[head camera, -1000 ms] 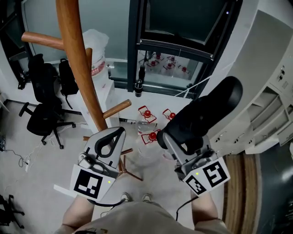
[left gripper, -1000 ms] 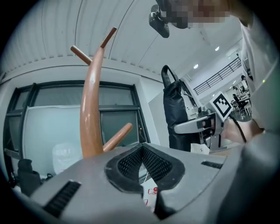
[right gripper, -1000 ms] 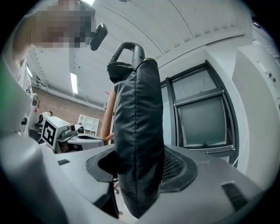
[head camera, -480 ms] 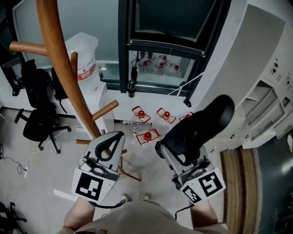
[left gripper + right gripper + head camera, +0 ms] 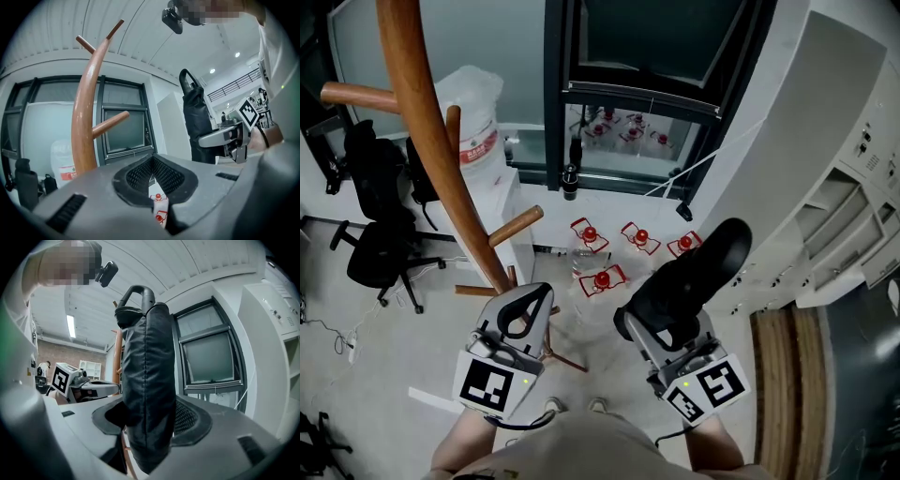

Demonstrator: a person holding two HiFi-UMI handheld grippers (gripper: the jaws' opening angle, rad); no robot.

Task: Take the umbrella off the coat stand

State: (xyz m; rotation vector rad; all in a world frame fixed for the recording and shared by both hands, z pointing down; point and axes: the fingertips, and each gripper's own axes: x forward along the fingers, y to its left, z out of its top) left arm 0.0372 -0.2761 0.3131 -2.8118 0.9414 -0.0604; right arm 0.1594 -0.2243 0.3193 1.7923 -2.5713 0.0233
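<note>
Grasping the folded umbrella point(image 5: 147, 357) in the right claw point(image 5: 149, 422), clear of the coat stand point(image 5: 427, 141); left claw point(image 5: 151, 161) clenched, empty. Removal looking complete; next needing a steady grip.

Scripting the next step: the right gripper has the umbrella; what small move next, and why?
Probably ease the folded black fabric umbrella down and away from the curved wooden coat stand: the right gripper clamps it, and it sits clear of the stand.
</note>
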